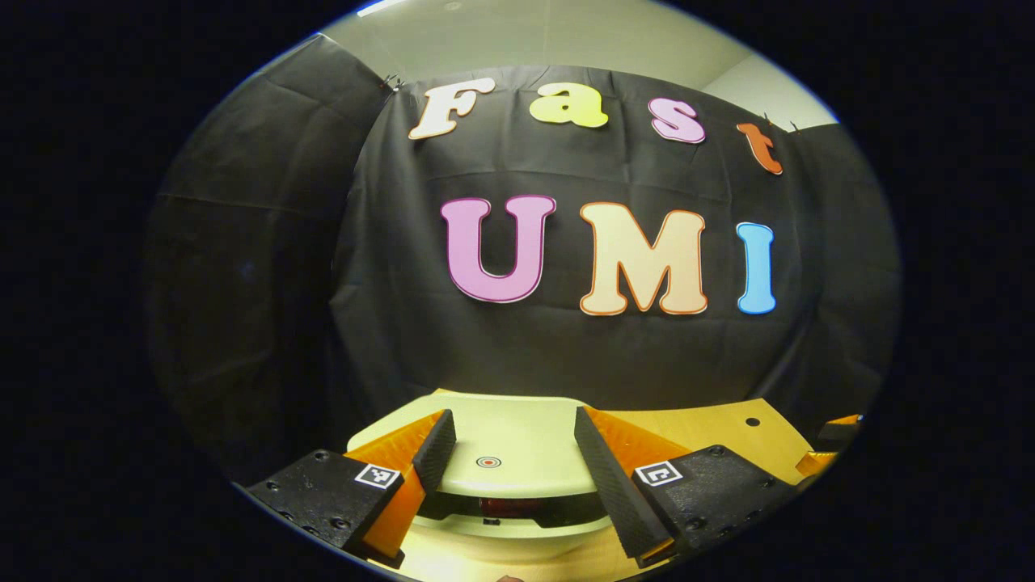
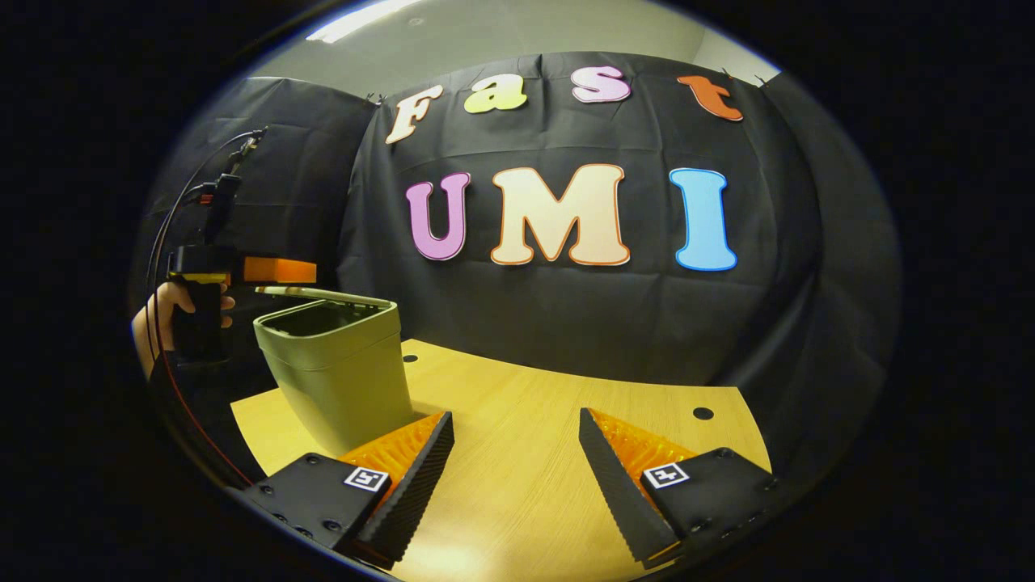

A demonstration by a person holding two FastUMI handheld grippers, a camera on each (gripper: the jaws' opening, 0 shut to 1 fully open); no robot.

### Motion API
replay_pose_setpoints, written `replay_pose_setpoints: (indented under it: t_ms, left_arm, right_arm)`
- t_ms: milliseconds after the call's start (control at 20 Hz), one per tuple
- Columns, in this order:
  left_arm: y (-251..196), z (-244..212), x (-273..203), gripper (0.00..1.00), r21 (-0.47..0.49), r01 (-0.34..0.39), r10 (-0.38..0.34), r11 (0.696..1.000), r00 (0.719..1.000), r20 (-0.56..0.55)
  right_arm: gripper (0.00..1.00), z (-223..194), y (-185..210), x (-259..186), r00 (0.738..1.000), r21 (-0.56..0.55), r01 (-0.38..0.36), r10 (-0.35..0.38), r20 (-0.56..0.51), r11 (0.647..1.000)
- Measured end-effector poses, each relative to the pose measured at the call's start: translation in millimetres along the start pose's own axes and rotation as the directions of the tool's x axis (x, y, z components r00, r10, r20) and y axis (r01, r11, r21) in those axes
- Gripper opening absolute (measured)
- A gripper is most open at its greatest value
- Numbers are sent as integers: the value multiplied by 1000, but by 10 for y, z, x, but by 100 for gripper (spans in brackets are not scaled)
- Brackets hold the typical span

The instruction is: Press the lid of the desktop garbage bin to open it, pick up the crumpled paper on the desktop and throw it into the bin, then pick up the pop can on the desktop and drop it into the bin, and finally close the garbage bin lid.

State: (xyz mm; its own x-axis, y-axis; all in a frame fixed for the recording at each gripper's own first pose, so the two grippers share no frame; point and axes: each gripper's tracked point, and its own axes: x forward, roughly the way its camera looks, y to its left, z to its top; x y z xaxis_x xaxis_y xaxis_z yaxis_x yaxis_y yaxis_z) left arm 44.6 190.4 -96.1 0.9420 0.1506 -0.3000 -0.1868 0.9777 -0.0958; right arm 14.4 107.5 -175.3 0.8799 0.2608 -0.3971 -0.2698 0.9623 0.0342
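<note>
Left gripper view: the left claw (image 1: 515, 453) is seen spread wide open, nothing held between its fingers (image 1: 434, 453). Right below and between them the bin's lid (image 1: 517, 453) is found, pale green, with a small round red mark near its middle. The lid looks lifted a bit, since a dark gap is seen under its front edge, above the bin (image 1: 501, 537) body. Whether the fingers actually touch the lid can't be told from here. A strip of wooden worktop (image 1: 728, 428) with a small dark hole is seen off to the right, behind the bin.

Right gripper view: the right claw (image 2: 516, 453) is also held wide open, empty, above the bare worktop (image 2: 517, 485). The bin (image 2: 344, 380) is seen over on the left side of the worktop, upright, just beyond the right claw's left finger (image 2: 412, 477). Its lid (image 2: 323, 296) is raised, roughly level, so the dark inside is visible. The left claw (image 2: 279, 271) is seen right above that lid, gripped by a hand (image 2: 174, 311) at the far left, with cables running up from it. Two small dark holes are seen in the worktop near the back edge.
</note>
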Motion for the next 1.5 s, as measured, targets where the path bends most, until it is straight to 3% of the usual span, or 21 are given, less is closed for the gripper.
replay_pose_setpoints:
  t_ms: [350, 500, 750, 850, 900, 950, 1150, 1500]
  left_arm:
    - [-25, -365, -34, 93, 5, 10, -10, 1000, 998, -62]
    - [-34, -439, -42, 89, 98, 28, -20, 995, 997, -79]
    - [-21, -499, -49, 94, -3, 9, -10, 1000, 998, -67]
    - [-63, -378, -88, 95, 20, 10, -11, 1000, 999, 50]
    - [-78, -383, -116, 91, 37, 7, -10, 999, 996, 84]
    - [-162, -337, -138, 94, 57, 24, -32, 998, 990, 140]
    - [-527, -346, -279, 93, 139, 83, -110, 987, 975, 194]
    - [-1439, -227, -579, 93, 88, 235, -250, 968, 940, 233]
  right_arm:
    - [98, -120, 186, -9, 999, -8, -21, 21, -32, 1000]
    - [98, -159, 245, 0, 999, -9, -25, 25, -46, 1000]
    - [98, -161, 292, -2, 999, 5, -15, 15, -40, 1000]
    - [98, -115, 302, 2, 1000, 17, -14, 14, -24, 1000]
    - [98, -72, 302, 7, 1000, 28, -11, 12, -18, 1000]
    - [98, -20, 295, -2, 1000, 40, -9, 9, -7, 999]
    - [98, 184, 122, -83, 998, 36, 29, -31, 46, 999]
    - [98, 501, -293, -380, 979, 61, 132, -140, 149, 989]
